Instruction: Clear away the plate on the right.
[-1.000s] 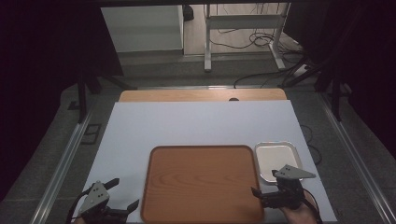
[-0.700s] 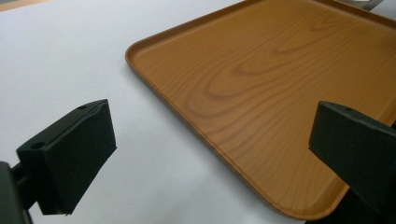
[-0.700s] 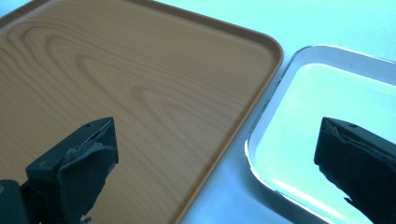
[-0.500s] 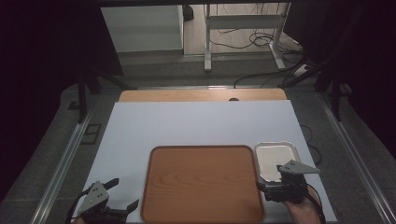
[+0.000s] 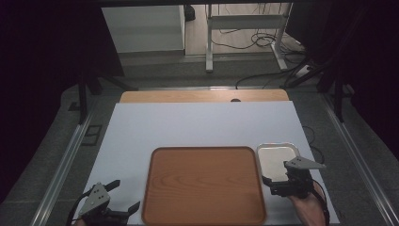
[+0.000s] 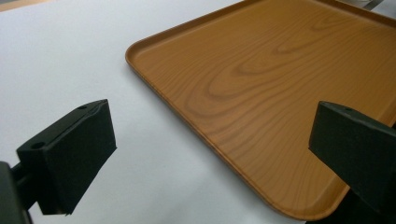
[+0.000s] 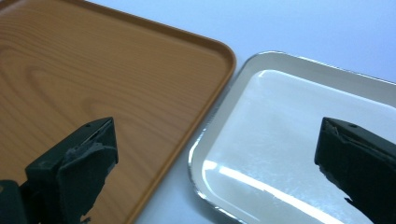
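Observation:
A wood-grain tray (image 5: 204,183) lies at the near middle of the white table (image 5: 202,125). Beside its right edge sits a small shiny metal tray (image 5: 275,157), bare inside. My right gripper (image 5: 278,178) is open and hovers over the metal tray's near left corner. In the right gripper view, the right gripper (image 7: 219,154) has one jaw over the wooden tray (image 7: 93,79) and the other over the metal tray (image 7: 289,140). My left gripper (image 5: 126,194) is open at the wooden tray's near left corner. The left gripper (image 6: 217,140) holds nothing above the wooden tray's rim (image 6: 187,112).
A bare wooden board edge (image 5: 204,95) runs along the table's far side. Metal rails (image 5: 66,160) flank the table left and right. Beyond it are table legs and cables on the floor (image 5: 254,42). The table's far half is plain white surface.
My right gripper has moved forward, away from the person, to the near corner of the metal tray. The left gripper has stayed put.

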Motion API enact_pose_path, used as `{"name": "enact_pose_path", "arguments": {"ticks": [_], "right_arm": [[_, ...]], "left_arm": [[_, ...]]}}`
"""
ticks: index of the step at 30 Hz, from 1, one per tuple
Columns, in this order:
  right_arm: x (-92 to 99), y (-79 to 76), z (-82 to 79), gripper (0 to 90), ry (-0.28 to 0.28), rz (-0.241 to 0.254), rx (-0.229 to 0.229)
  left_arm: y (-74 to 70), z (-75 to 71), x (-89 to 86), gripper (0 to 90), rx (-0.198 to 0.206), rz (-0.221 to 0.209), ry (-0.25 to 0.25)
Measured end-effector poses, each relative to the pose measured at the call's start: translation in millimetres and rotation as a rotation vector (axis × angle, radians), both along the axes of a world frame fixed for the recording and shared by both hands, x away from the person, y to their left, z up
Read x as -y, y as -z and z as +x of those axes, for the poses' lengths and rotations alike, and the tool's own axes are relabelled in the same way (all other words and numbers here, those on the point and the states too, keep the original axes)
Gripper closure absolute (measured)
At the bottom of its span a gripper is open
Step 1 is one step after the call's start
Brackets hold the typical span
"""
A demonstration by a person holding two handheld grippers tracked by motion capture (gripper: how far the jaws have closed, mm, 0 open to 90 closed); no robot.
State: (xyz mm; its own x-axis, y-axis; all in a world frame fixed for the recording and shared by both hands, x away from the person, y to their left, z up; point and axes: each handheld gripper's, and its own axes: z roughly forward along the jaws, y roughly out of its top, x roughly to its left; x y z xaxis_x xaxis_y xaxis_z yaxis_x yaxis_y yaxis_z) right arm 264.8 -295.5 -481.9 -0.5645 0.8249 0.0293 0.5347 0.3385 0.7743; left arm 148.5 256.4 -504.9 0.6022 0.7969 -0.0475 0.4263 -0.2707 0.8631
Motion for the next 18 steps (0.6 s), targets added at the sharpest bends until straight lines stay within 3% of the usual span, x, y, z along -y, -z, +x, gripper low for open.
{"name": "enact_pose_path", "arguments": {"ticks": [6, 11, 18], "right_arm": [[6.4, 2.2, 9.1, 0.0, 0.027, -0.019, 0.008], [13.6, 1.4, 14.9, 0.0, 0.061, 0.014, 0.012], [23.3, 2.6, 23.7, 0.0, 0.094, -0.002, 0.0]], "left_arm": [[0.1, 0.2, 0.1, 0.2, -0.001, 0.0, 0.0], [0.0, 0.1, 0.0, 0.3, -0.002, 0.001, 0.0], [0.0, 0.2, 0.2, 0.3, -0.002, 0.002, 0.0]]}}
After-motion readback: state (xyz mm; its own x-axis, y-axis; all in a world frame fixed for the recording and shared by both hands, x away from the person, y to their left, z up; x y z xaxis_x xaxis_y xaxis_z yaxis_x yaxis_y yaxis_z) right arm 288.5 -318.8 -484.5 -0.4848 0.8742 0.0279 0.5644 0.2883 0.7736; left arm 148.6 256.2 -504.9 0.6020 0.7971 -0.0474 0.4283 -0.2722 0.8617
